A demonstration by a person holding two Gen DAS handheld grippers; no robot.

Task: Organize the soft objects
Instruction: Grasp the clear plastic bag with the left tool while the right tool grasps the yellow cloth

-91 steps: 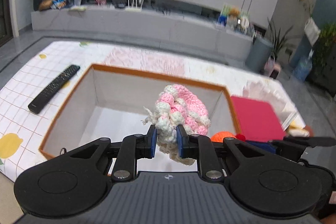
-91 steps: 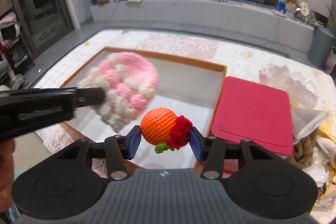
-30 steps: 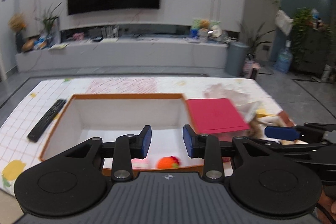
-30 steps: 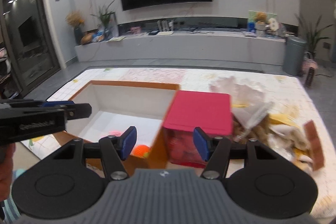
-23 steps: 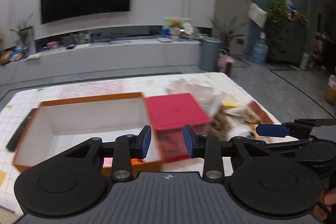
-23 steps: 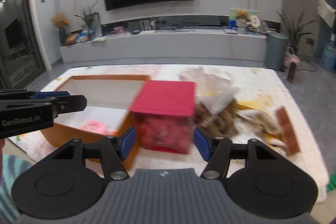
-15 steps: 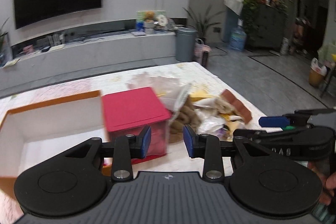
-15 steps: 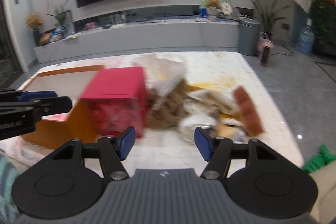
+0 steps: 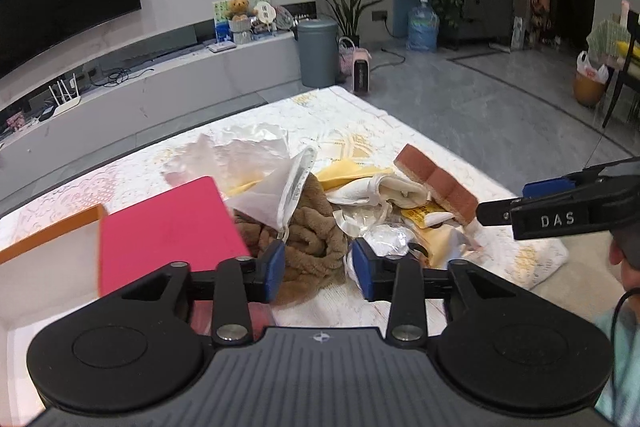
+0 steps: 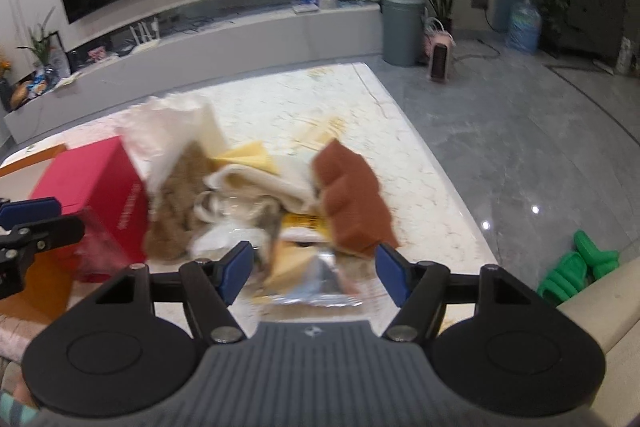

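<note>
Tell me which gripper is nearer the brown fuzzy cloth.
Left. The left gripper has the brown fuzzy cloth right ahead, framed by its open jaws. The right gripper faces the wrappers, with the cloth off to its left.

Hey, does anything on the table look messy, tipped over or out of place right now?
Yes. Beside the red box lies a jumbled heap: a brown fuzzy cloth, crumpled plastic bags, yellow wrappers and white cloth. A brown sponge leans tilted on top of the heap. Nothing looks spilled or broken.
</note>
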